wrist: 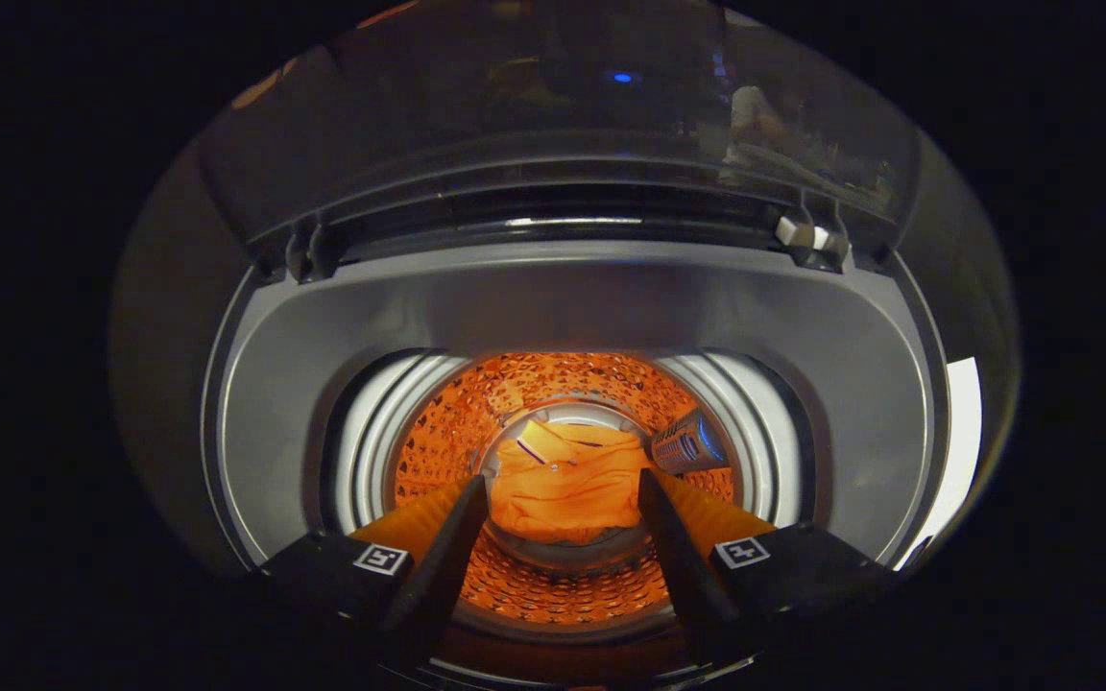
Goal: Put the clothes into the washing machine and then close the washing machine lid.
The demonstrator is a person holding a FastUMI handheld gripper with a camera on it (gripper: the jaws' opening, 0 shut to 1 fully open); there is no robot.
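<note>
Garment location first: we find the crumpled orange cloth garment lying at the bottom of the perforated metal drum of the top-loading grey washing machine, beyond the fingertips and framed between them. It touches neither finger.

We hold the two-finger gripper with its black fingers spread apart and nothing between them. A small ribbed grey fitting sits on the drum wall just beside the garment, near the right finger.

We judge the garment to be light, soft and limp. It will fold and sag under any grasp, and it is neither fragile nor slippery. If it needs resettling, we take hold of a raised fold near its middle, not a flat edge.

Pose: we point the gripper steeply down into the opening, fingers aimed along the drum axis, and centred over the mouth.

The transparent hinged lid stands raised behind the opening. We judge the loading step complete from the way the garment lies; closing the lid is not yet done. For that step we expect to push on the lid's free edge.
</note>
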